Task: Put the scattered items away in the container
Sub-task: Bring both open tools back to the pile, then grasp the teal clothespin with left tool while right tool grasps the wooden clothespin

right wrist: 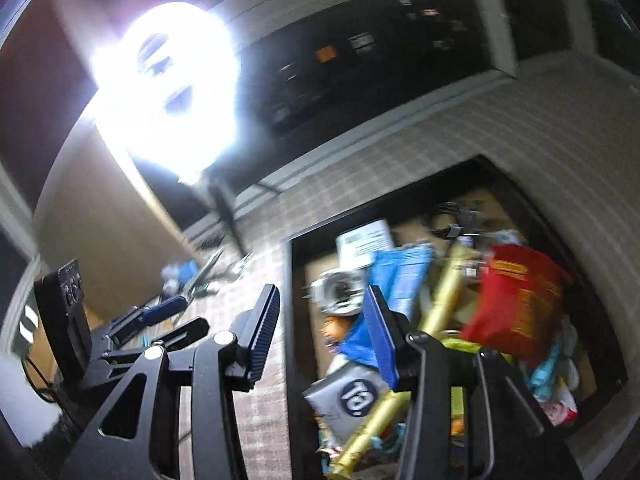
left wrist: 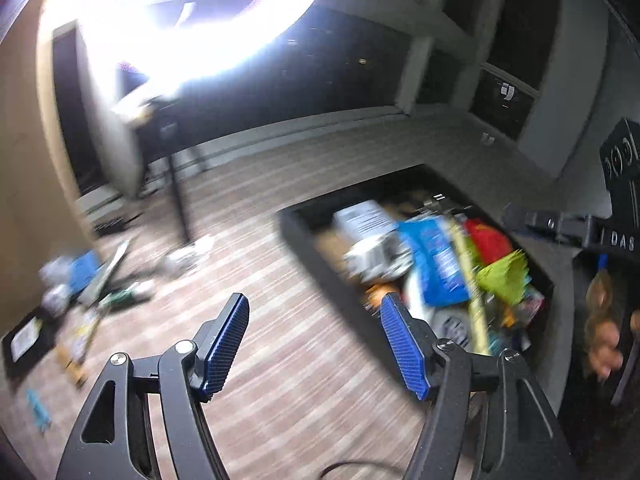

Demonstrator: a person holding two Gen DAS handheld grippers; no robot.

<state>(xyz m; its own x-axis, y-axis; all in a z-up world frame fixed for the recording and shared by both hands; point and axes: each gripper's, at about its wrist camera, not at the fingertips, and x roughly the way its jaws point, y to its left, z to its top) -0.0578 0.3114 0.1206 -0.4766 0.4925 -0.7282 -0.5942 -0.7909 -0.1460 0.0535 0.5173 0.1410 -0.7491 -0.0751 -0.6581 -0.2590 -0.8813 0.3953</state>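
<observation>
While tilted floorward, both claws point(left wrist: 314, 344) point(right wrist: 322, 338) agape.

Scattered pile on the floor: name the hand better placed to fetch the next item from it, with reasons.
Left, probably. The left tool is open and empty over bare floor, on the side of the scattered pile. The right tool, also open and empty, hangs at the rim of the container, farther from that pile.

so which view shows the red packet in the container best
The right wrist view: the red packet lies large and nearly whole atop the pile in the container. The left wrist view catches only a small, blurred red patch behind other items.
</observation>
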